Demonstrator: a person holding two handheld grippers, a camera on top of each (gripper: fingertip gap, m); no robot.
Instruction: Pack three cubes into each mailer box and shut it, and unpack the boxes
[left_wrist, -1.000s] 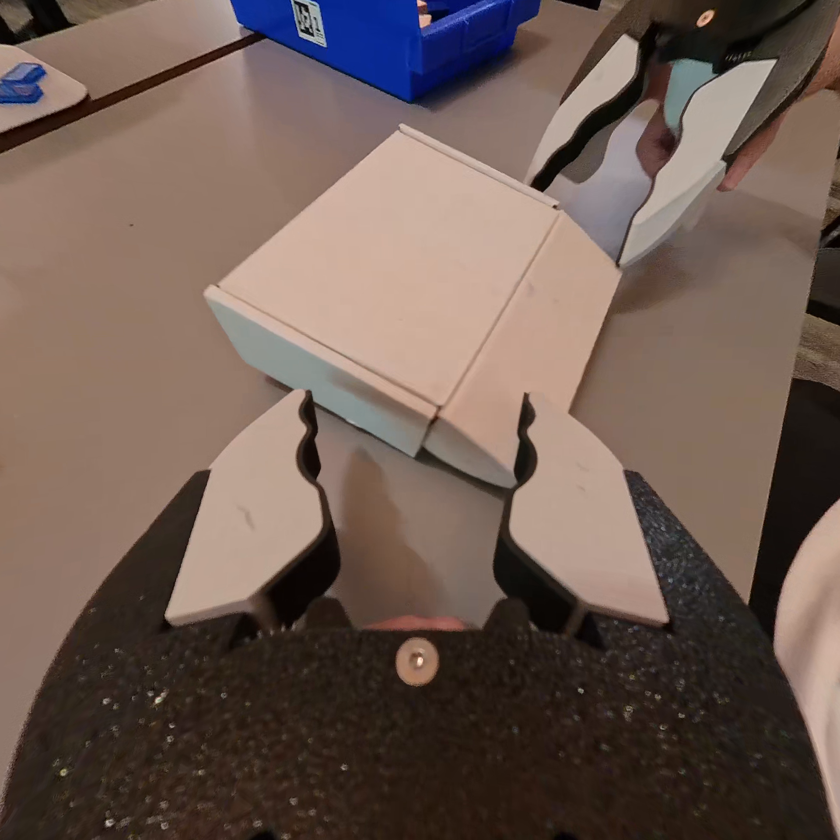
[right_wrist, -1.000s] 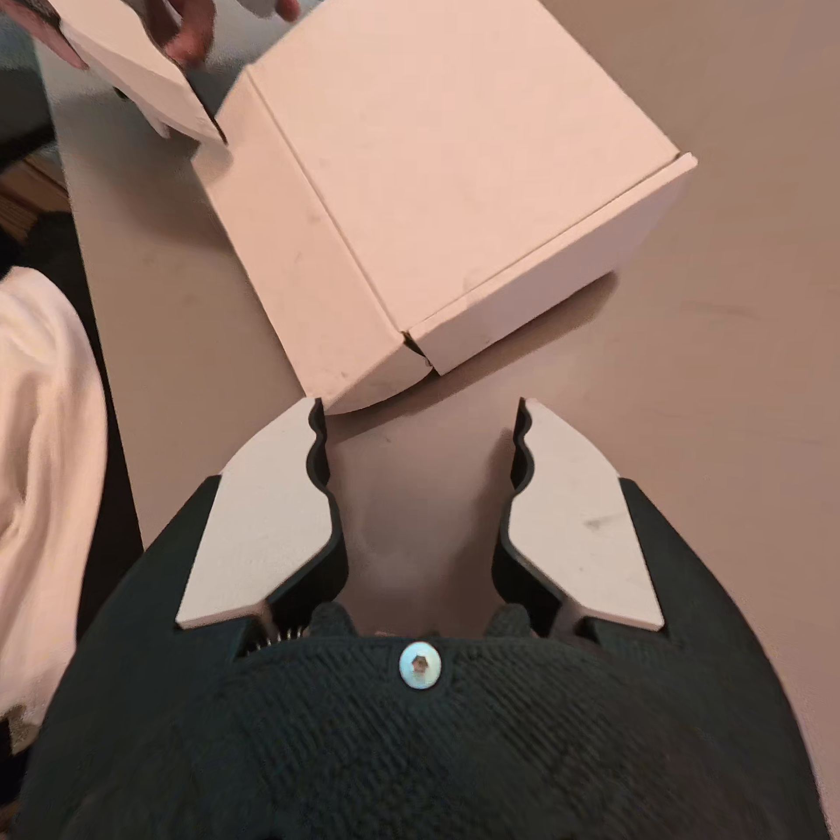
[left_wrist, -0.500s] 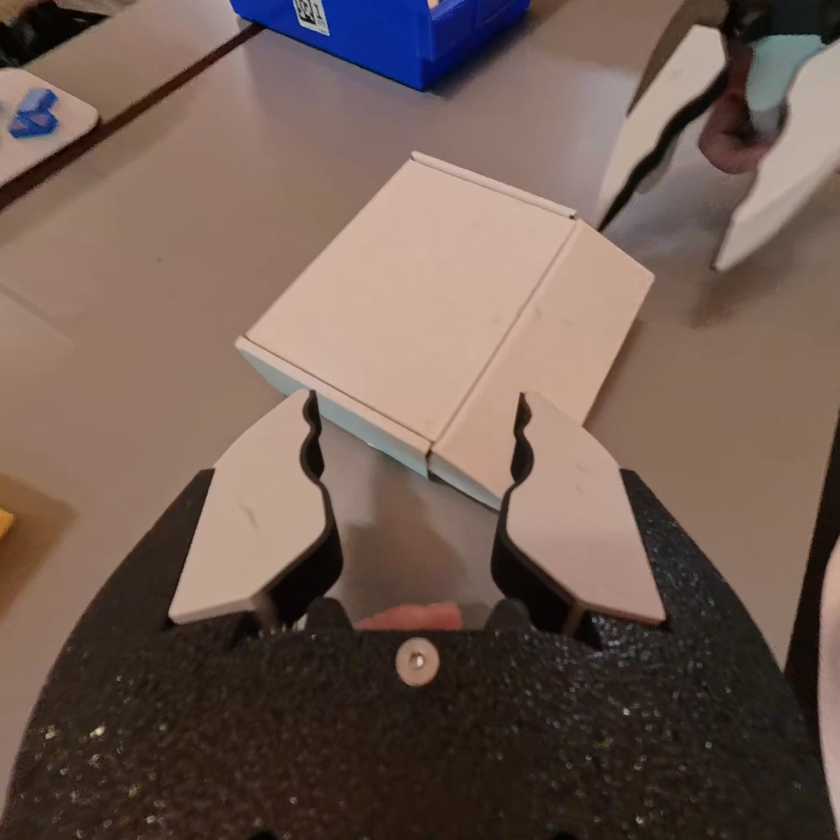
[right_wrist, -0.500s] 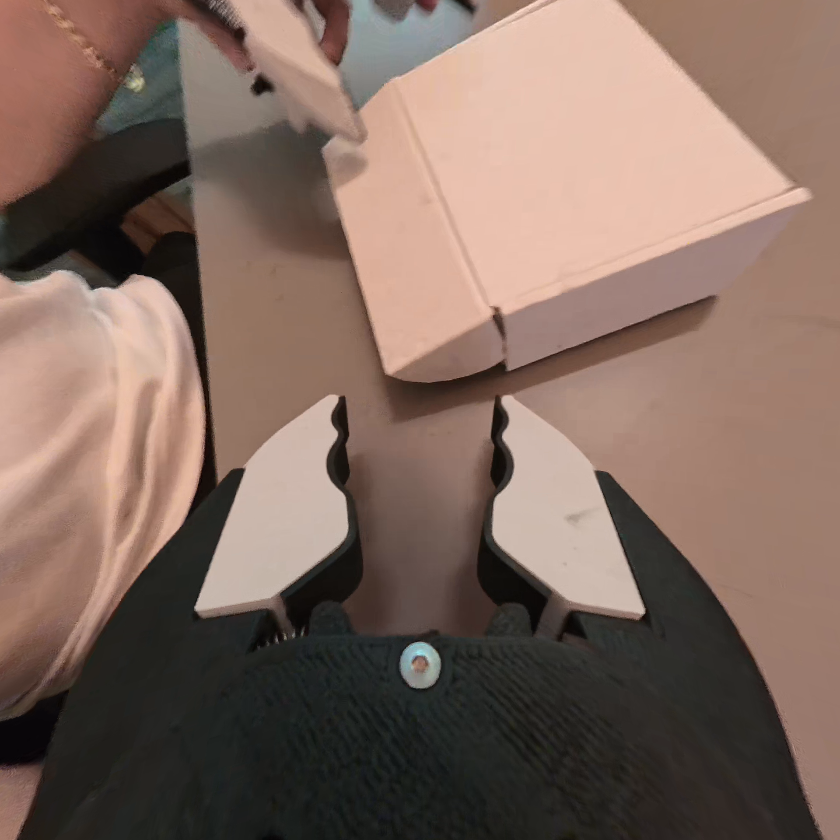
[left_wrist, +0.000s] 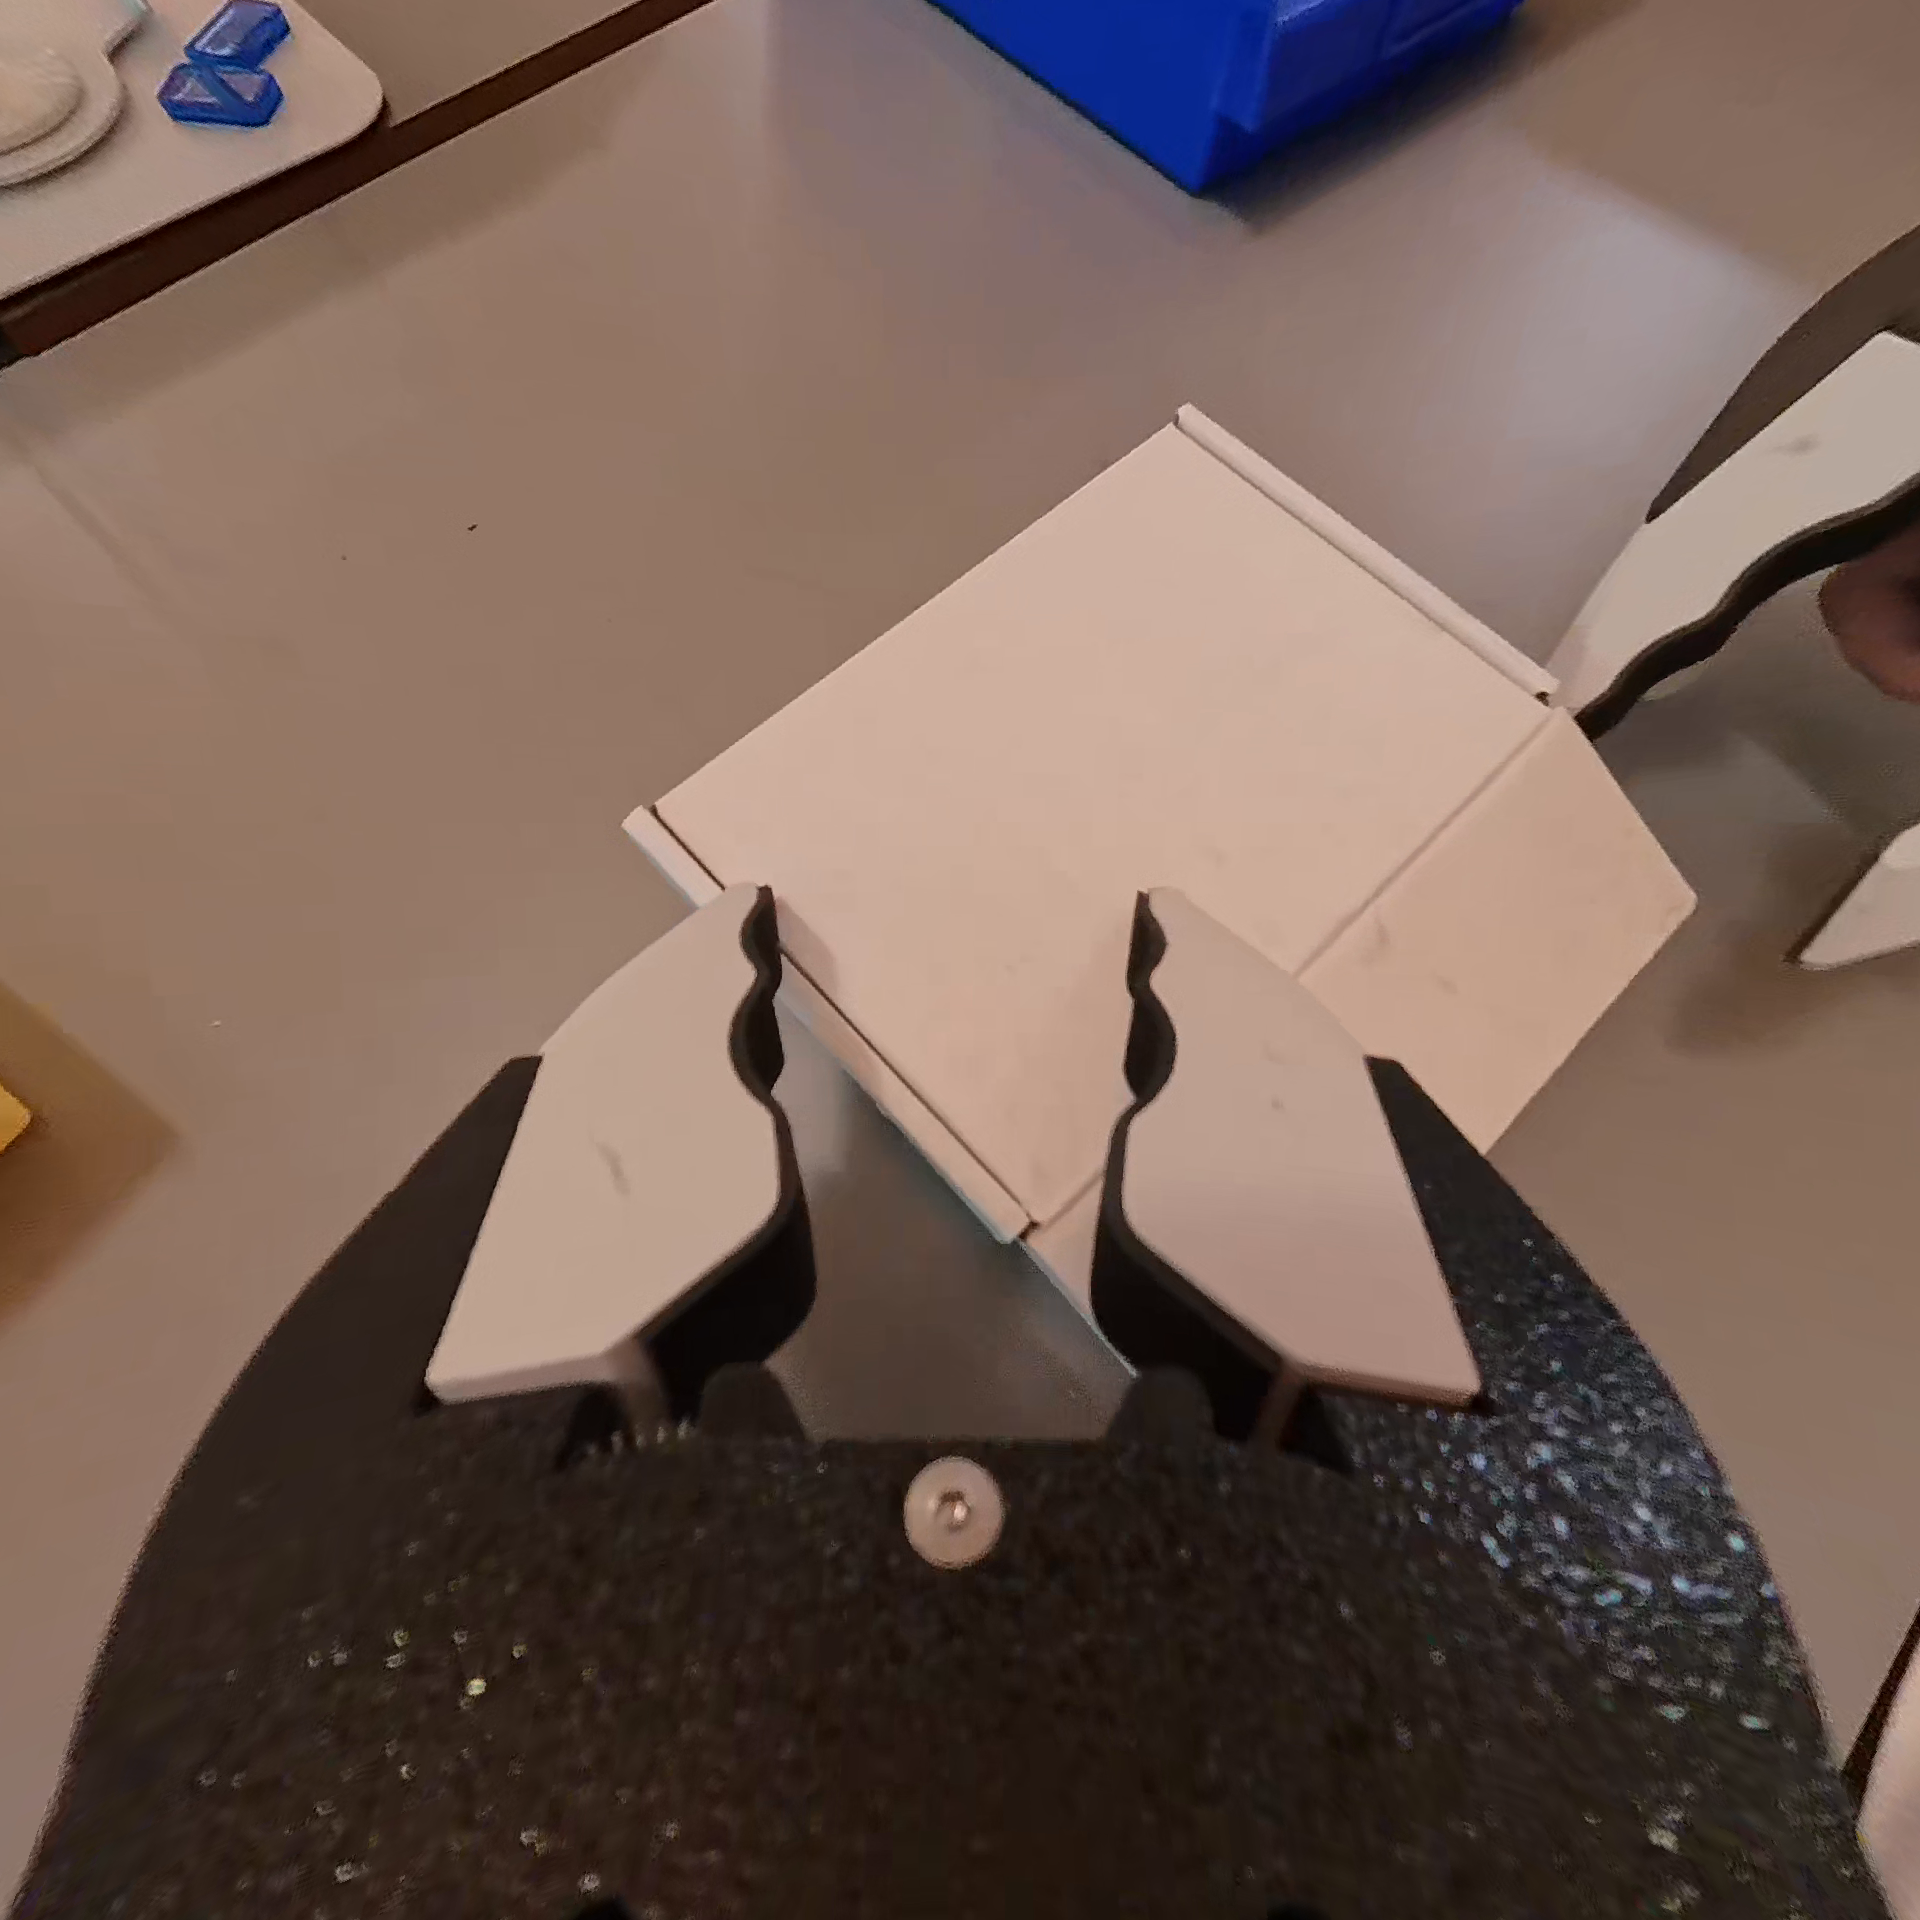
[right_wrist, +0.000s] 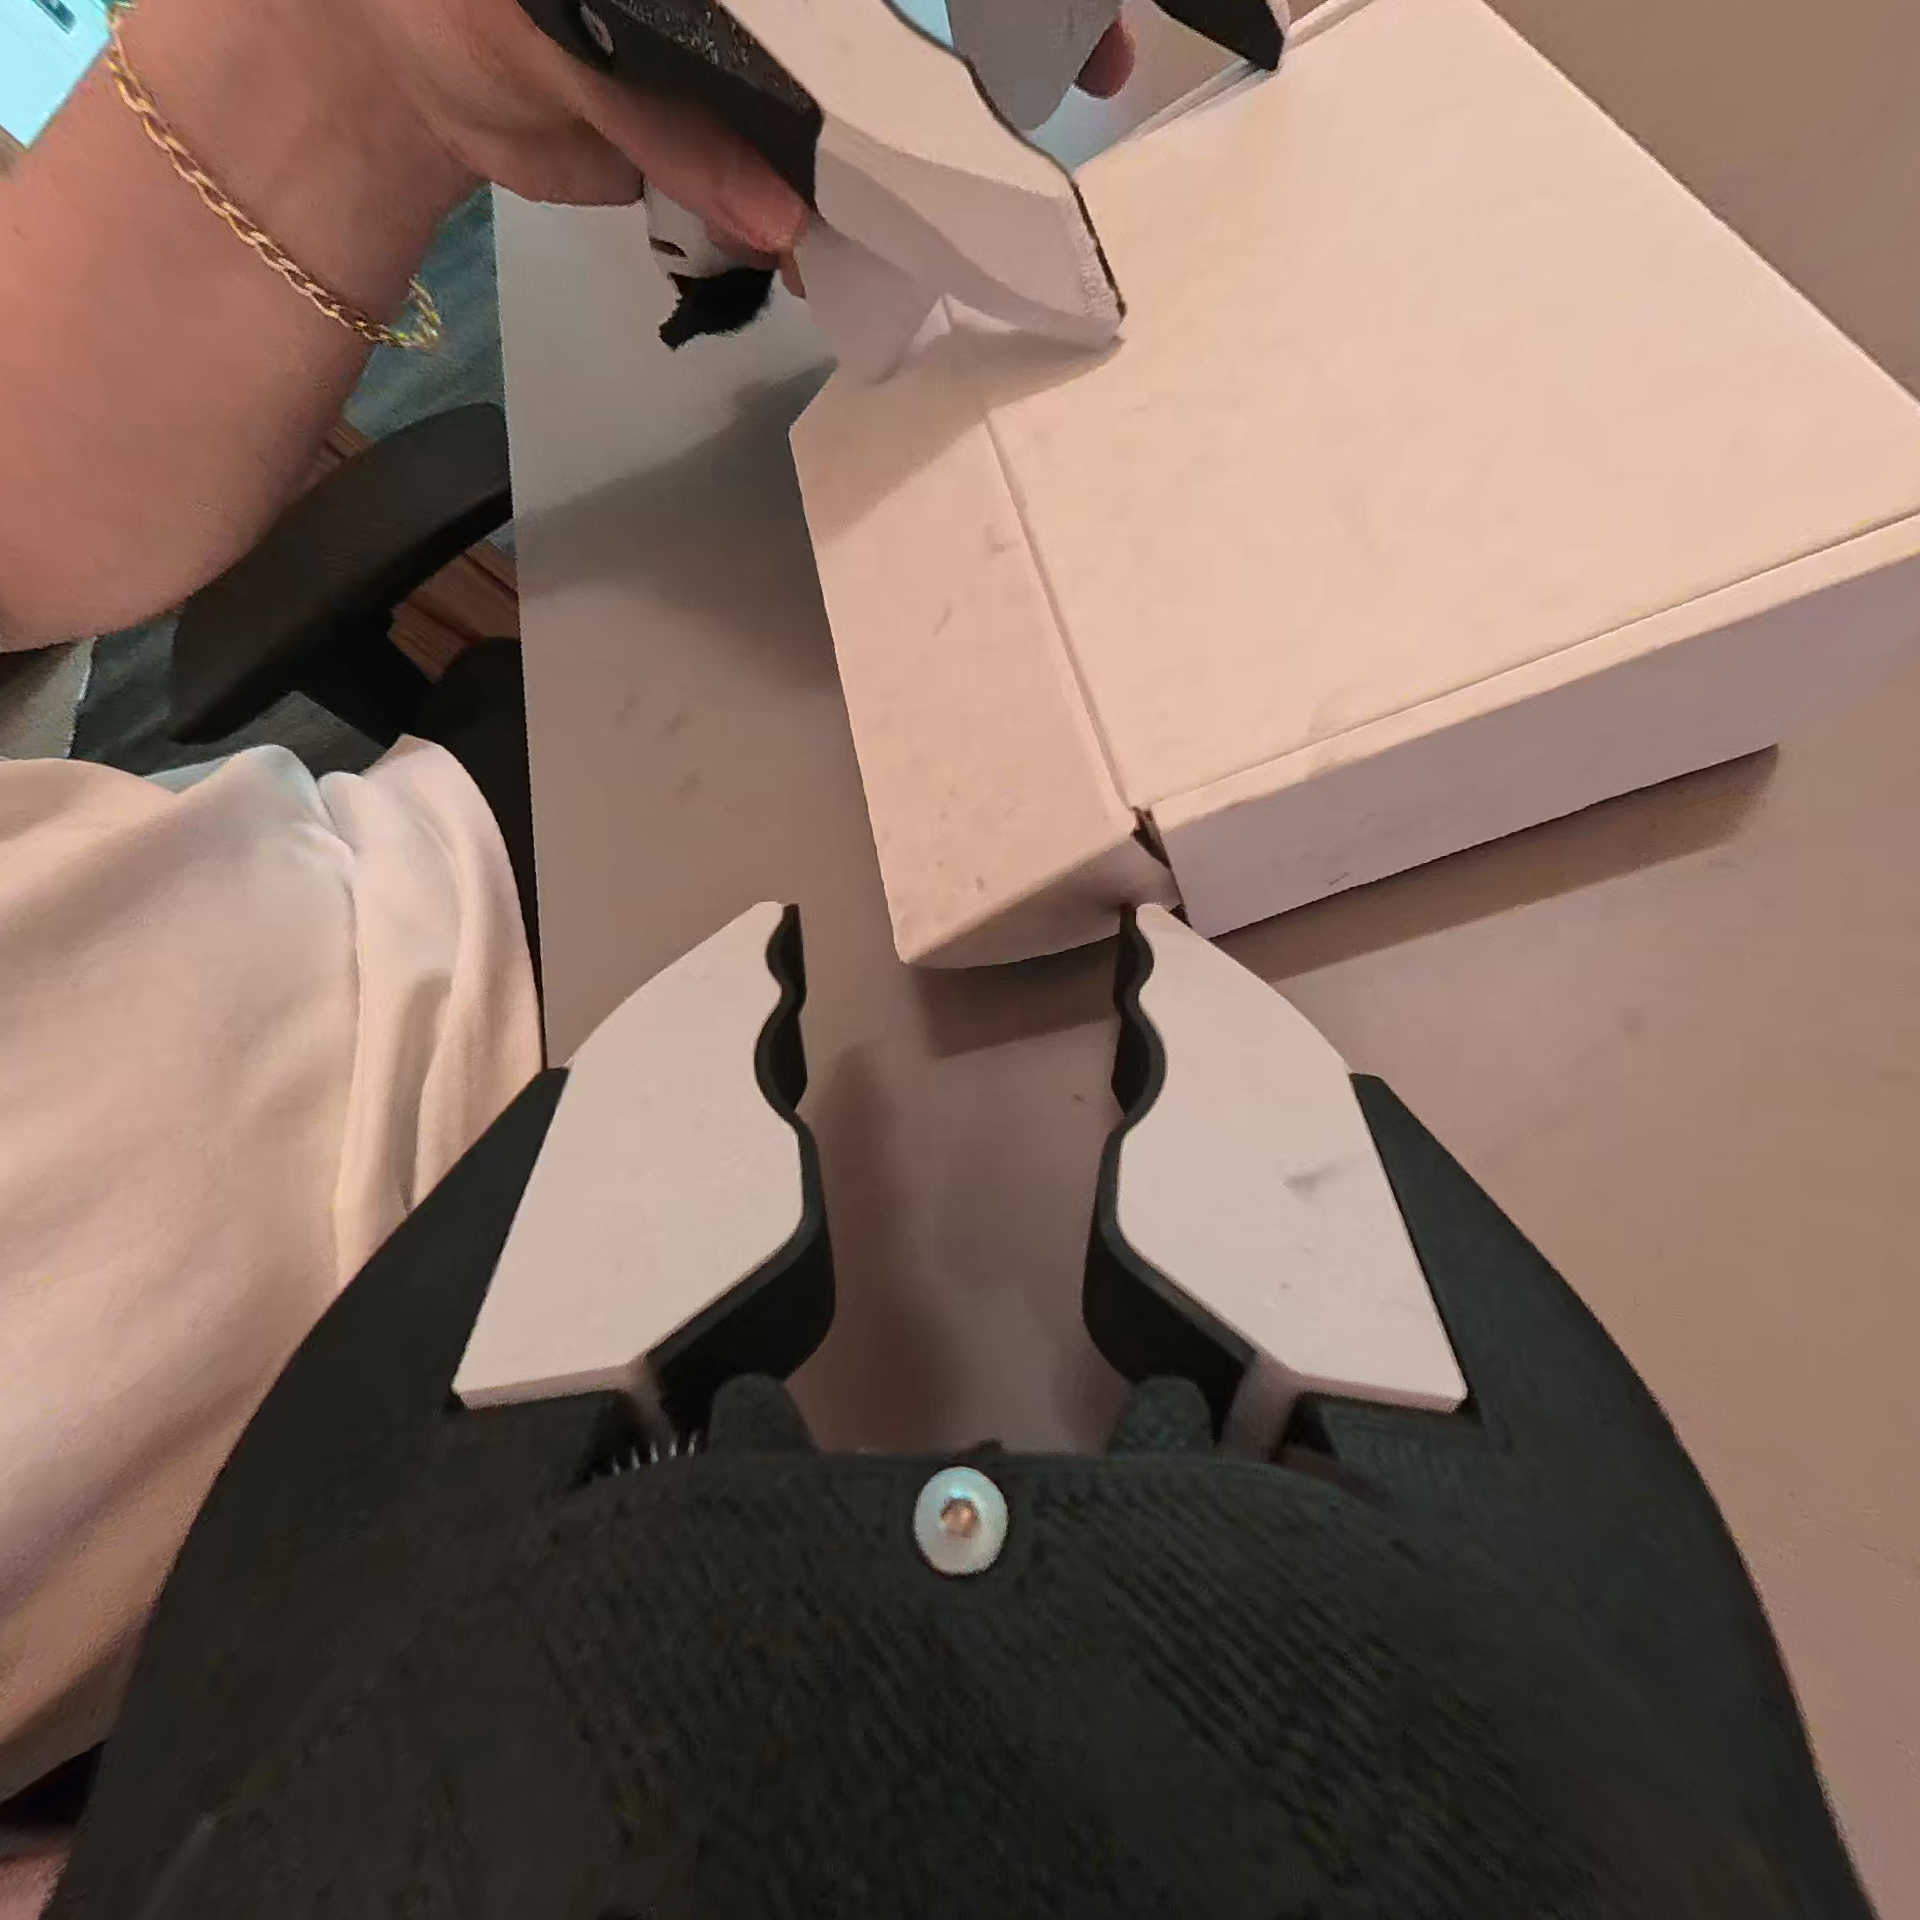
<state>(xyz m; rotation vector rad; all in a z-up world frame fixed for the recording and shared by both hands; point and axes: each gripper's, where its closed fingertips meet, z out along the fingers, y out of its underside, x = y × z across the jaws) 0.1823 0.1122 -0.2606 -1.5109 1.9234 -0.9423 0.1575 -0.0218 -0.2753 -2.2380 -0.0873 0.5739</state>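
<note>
A closed white mailer box (left_wrist: 1122, 790) lies flat on the grey table; no cubes show. My left gripper (left_wrist: 953, 906) is open and empty, hovering over the box's near corner with its jaws straddling the lid edge. In the right wrist view one of its fingers (right_wrist: 987, 218) appears to touch the lid next to the front flap fold. My right gripper (right_wrist: 958, 920) is open and empty, low at the corner of the box (right_wrist: 1403, 468) where front flap and side wall meet. It also shows in the left wrist view (left_wrist: 1704, 831), just right of the box.
A blue bin (left_wrist: 1247, 73) stands beyond the box. A grey tray (left_wrist: 312, 135) with small blue pieces (left_wrist: 223, 73) sits at the far left, and a yellow thing (left_wrist: 8, 1117) at the left edge. The table edge (right_wrist: 520, 727), a chair and a person's white sleeve (right_wrist: 208, 1039) are close by.
My left gripper has moved forward over the box's corner. My right gripper has drawn back to the box's front corner, its jaws a little narrower but still open. The box stays shut.
</note>
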